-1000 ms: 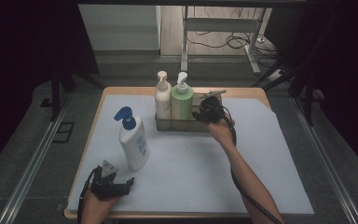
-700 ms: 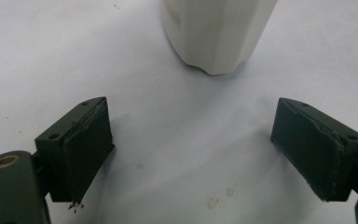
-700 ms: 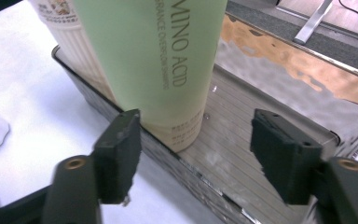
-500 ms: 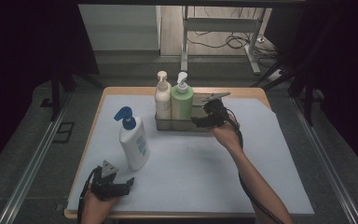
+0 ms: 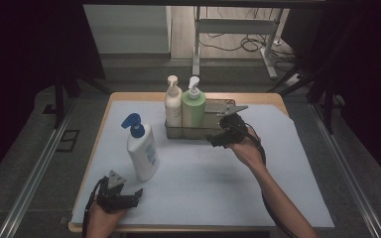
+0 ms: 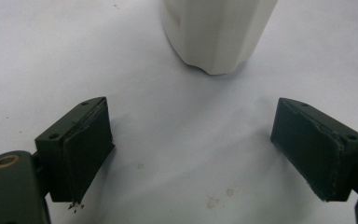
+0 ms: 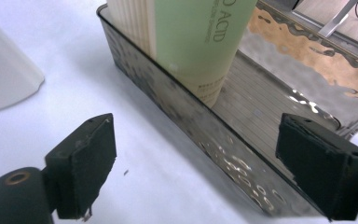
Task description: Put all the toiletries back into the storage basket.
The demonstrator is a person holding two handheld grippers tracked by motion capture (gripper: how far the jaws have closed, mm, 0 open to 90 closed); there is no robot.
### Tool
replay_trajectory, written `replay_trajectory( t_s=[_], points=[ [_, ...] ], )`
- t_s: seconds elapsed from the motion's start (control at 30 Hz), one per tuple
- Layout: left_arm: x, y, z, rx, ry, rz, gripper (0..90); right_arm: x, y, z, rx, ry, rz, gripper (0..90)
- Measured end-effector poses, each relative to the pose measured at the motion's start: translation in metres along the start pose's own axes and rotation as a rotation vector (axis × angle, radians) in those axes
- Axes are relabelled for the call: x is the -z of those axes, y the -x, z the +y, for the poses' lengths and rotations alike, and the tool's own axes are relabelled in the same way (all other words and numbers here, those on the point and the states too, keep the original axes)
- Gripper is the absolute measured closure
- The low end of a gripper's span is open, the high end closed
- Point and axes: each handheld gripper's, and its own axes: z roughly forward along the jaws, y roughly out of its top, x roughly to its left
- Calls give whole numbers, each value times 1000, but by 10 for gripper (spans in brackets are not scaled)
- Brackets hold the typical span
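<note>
Dim room — grey floor (image 5: 39, 163), dark drapes (image 5: 25, 44), cables (image 5: 238, 44) beyond wooden table (image 5: 273, 98).

- High view: dim overall; the white table sheet (image 5: 198, 173) is the brightest area, while the frame's left and right edges sink into near black.
- Light falls from above; the white bottle (image 5: 143, 151) throws only a short soft shadow.
- Left gripper view: bright, washed-out sheet, slightly soft focus, a faint shadow under the bottle base (image 6: 216, 35).
- Right gripper view: wavy glare on the metal tray (image 7: 177, 116); upper right reflections look smeared.
</note>
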Motion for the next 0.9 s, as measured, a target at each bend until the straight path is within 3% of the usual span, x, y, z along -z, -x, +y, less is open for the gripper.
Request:
replay_trajectory(
  t_s=[0.4,0.6,0.9],
  points=[
    [0,0,0,0,-1,0,121,27,-2,-14,30,2,20,0],
    [0,0,0,0,0,0,121,42,-3,-25,42,-6,57,0],
    [0,0,0,-4,0,0,121,62,-5,-48,58,-17,54,0]
  ],
)
